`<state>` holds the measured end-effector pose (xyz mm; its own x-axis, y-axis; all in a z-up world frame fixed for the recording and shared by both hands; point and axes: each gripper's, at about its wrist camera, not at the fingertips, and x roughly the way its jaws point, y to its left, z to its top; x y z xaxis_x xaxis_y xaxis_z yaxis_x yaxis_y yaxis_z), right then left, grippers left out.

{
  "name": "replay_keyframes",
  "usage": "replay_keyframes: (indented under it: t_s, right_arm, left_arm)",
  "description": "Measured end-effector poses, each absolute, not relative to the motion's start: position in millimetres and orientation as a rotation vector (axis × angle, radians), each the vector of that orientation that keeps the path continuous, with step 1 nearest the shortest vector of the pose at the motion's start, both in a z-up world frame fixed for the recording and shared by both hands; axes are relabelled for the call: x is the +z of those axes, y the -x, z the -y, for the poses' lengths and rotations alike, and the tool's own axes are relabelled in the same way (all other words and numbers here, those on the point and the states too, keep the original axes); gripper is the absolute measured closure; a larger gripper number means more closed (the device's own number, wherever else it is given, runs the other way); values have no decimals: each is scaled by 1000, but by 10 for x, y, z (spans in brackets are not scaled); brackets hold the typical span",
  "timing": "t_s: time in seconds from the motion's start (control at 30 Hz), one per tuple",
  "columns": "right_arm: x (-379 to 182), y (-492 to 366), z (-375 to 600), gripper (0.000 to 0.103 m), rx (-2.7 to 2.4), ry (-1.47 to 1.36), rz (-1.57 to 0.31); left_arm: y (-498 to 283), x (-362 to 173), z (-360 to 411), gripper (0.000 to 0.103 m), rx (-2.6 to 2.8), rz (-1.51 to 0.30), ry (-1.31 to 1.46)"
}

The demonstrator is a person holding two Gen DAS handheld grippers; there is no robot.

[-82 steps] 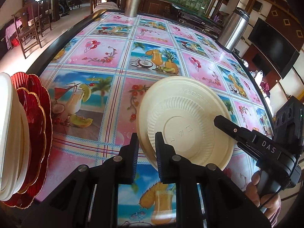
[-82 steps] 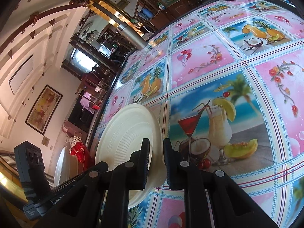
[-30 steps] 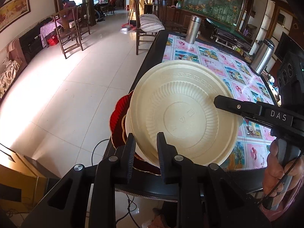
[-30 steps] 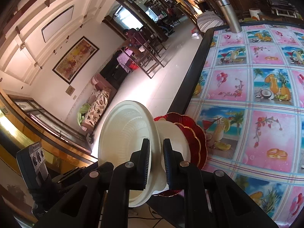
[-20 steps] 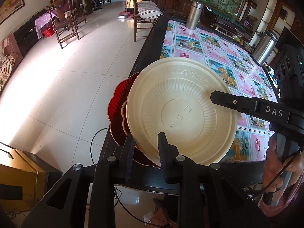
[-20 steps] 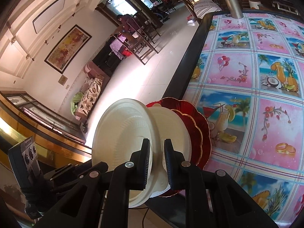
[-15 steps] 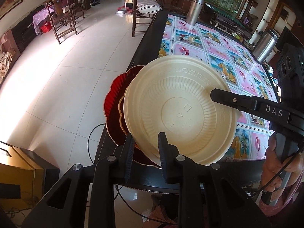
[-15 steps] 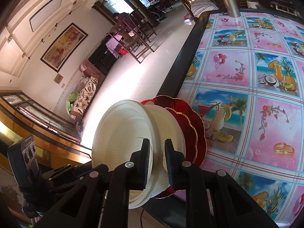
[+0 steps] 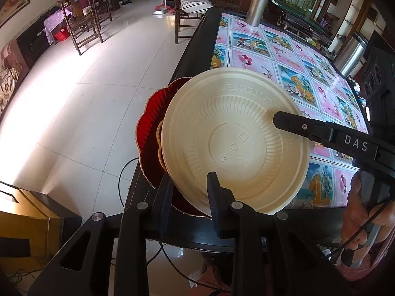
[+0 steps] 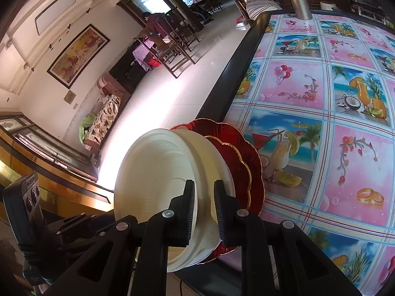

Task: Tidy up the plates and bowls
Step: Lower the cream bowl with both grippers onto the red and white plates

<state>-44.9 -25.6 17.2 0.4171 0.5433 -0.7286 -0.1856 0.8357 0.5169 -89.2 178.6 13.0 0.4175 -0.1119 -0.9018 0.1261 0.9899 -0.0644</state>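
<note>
- Left wrist view: cream plate [image 9: 234, 145] held over the stack of red plates [image 9: 150, 128] at the counter [image 9: 197, 56] near edge.
- Left gripper [image 9: 188, 197] jaws opening, rim between them.
- Right gripper [image 10: 203, 204] jaws clamped on the rim.
- Risk: uneven release tips the plate off the overhanging stack to the floor.

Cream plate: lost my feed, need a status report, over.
Left tool jaws opening, cream plate rim between them. Right tool astride the opposite rim. Plate upside down, over red plates at table edge. Nothing in the way.
</note>
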Motion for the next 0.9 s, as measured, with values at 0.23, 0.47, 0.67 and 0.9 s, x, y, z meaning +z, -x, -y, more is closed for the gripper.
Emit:
replay_keyframes:
  t_s: [0.23, 0.47, 0.67, 0.9]
  right_arm:
    - [216, 467, 193, 84, 460, -326, -1041]
    - [269, 493, 61, 84, 438, -196, -1026]
    - [384, 562, -28, 79, 412, -71, -980]
    - [505, 630, -41, 69, 394, -15, -913]
  left_arm:
    - [913, 134, -1733, 77, -132, -1117, -53]
    - [936, 122, -1715, 77, -112, -1103, -80]
    - [970, 92, -1647, 76, -126, -1106, -104]
    - [993, 96, -1619, 76, -115, -1095, -119]
